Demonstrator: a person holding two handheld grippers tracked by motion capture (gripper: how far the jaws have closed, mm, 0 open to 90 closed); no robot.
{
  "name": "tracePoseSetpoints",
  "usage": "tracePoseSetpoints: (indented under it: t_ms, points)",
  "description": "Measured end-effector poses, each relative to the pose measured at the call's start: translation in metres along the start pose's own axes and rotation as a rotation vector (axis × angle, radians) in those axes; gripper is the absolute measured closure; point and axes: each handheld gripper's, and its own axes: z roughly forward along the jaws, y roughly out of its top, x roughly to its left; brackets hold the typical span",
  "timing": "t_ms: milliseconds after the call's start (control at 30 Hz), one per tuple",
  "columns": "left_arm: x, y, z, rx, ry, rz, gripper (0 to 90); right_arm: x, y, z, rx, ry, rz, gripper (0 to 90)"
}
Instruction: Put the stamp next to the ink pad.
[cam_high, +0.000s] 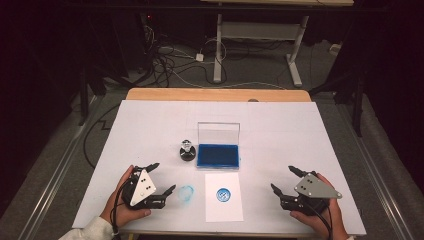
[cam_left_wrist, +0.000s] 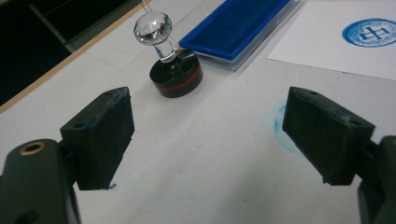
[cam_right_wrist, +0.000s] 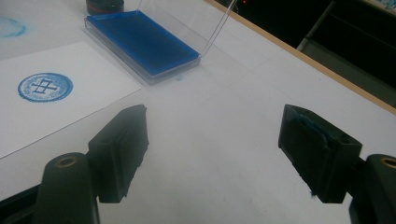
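High view: your left tool (cam_high: 161, 180) and right tool (cam_high: 282, 181) both rest low on the white surface (cam_high: 280, 130), one to either side of the paper sheet (cam_high: 223, 211).
Left tool: jaws stand well apart with nothing between them; the left gripper view shows bare surface between the pads.
Right tool: jaws also apart and empty, as the right gripper view shows.
Stamp (cam_high: 187, 149): it stands upright on its black base, ahead of your left tool and a little toward the middle, just beside the ink pad (cam_high: 218, 155); neither tool touches it.
Ink pad: lid raised, blue pad exposed, ahead of the sheet and between the two tools.
Done: a clean round blue imprint (cam_high: 223, 194) sits on the sheet, so the stamping looks finished and the stamp looks set back down.
Stray mark: a faint blue smear (cam_high: 186, 194) lies on the surface just inside your left tool, off the sheet.
Left: judging from this, little beyond closing the pad's lid, if that belongs to the job.
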Motion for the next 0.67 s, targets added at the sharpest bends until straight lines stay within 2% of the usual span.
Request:
tracePoseSetpoints:
  t_ms: [667]
  points:
    - [0.0051,-0.0011,0.0025,0.009,0.001,-0.032,16.4,0.0001,-0.0008,0.0070,0.017,0.021,0.000,24.4]
